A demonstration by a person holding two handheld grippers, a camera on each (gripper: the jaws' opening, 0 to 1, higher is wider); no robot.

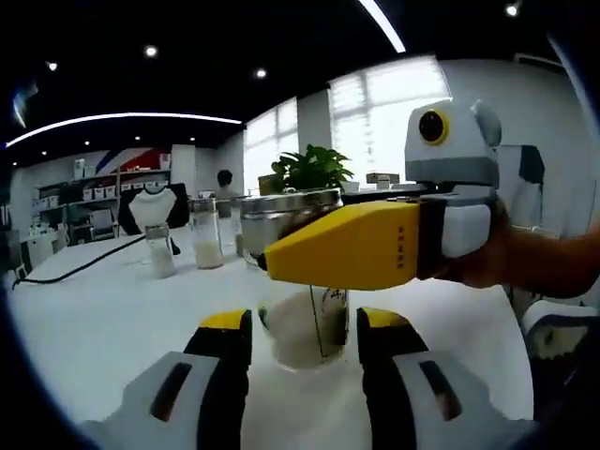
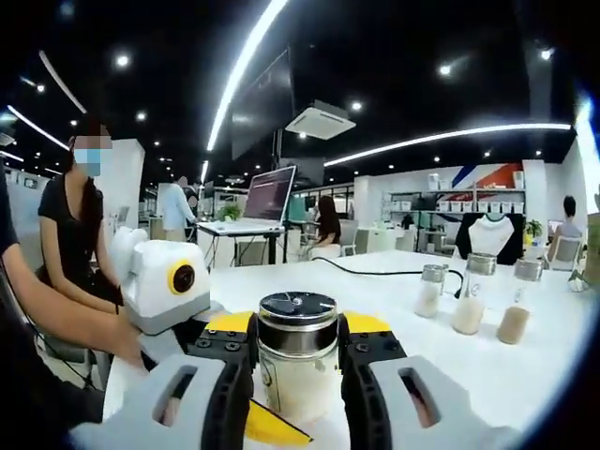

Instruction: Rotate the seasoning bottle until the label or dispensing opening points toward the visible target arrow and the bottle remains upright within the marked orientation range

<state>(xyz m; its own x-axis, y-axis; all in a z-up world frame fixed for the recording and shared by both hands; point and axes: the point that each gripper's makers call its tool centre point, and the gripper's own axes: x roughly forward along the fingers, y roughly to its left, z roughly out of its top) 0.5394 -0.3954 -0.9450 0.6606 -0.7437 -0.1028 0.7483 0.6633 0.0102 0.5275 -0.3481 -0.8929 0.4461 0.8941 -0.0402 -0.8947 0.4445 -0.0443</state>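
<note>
Right gripper (image 2: 297, 361) has its black jaws clamped on the seasoning bottle (image 2: 297, 361), clear glass, round brushed-metal cap, pale powder inside, upright on the glossy white table (image 2: 394, 281). Left gripper (image 1: 305, 342) sets its yellow-tipped jaws apart either side of the bottle's base, label showing. Three more shakers (image 2: 469, 302) stand at two o'clock in the right gripper view.
</note>
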